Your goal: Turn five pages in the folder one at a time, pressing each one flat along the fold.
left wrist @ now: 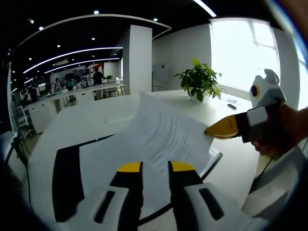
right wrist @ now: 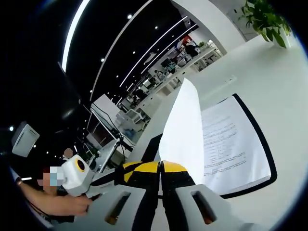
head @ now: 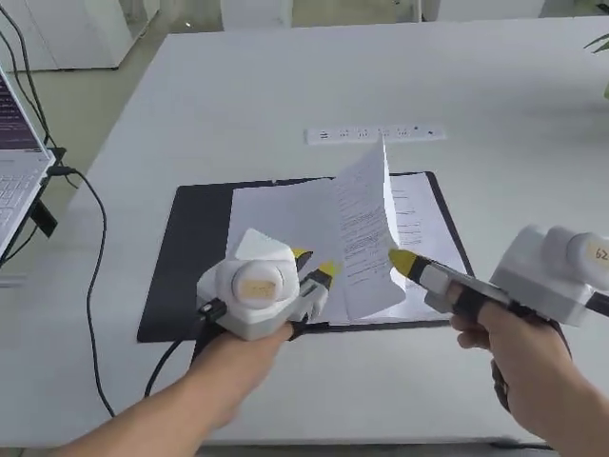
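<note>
first, left edge: a laptop (head: 14, 181) with a cable (head: 95, 249) trailing over the white table (head: 285, 76), well apart from the work.
folder (head: 190, 262): lies open and flat mid-table, black cover bare at its left, printed sheets on both halves; a power strip (head: 376, 134) lies just beyond it.
left gripper (head: 316, 264): hovers low over the left-hand sheets, near the fold at the folder's near edge; jaws a little apart, nothing between them.
page (head: 366, 224): stands nearly upright above the fold, its top corner free.
right gripper (head: 402, 261): jaws pinched tight on the page's lower outer edge; in its own view the sheet rises from between the tips.
step in hand: judged to be carrying one page across to the left.
doing it well: the person should take a single sheet, sweep it in an arc about the fold without tugging outward, let go only once it lies on the left stack, then run the left gripper along the fold.
risk: a hard pull may crease or tear the sheet at the binding.
</note>
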Available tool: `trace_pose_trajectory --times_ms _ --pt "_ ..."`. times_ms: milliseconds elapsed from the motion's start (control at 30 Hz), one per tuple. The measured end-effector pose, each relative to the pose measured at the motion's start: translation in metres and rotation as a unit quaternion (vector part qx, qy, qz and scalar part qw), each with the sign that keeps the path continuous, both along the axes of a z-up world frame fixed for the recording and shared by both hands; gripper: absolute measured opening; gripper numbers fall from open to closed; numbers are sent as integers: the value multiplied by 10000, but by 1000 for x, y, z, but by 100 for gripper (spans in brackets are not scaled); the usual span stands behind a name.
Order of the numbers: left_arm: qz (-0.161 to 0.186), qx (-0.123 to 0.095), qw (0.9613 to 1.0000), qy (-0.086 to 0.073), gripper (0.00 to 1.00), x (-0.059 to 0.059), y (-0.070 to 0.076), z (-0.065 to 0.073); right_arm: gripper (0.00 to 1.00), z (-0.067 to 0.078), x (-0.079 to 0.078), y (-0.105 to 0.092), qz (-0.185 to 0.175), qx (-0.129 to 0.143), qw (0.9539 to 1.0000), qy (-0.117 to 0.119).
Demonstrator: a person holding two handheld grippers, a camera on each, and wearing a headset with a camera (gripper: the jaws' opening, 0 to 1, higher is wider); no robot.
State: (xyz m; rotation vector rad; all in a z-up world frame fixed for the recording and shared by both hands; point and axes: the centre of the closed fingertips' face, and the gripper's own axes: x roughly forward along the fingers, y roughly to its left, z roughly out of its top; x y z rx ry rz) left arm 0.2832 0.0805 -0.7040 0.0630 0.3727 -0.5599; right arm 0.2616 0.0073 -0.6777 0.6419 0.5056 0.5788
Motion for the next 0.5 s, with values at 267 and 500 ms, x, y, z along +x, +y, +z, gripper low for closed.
trace_pose_trajectory --times_ms 267,500 --pt "223 22 9997 -110 19 -2 38 12 0 6 1 38 300 18 9995 -45" --pt "392 53 9991 -141 19 -3 65 15 0 5 3 67 526 -36 9986 -14"
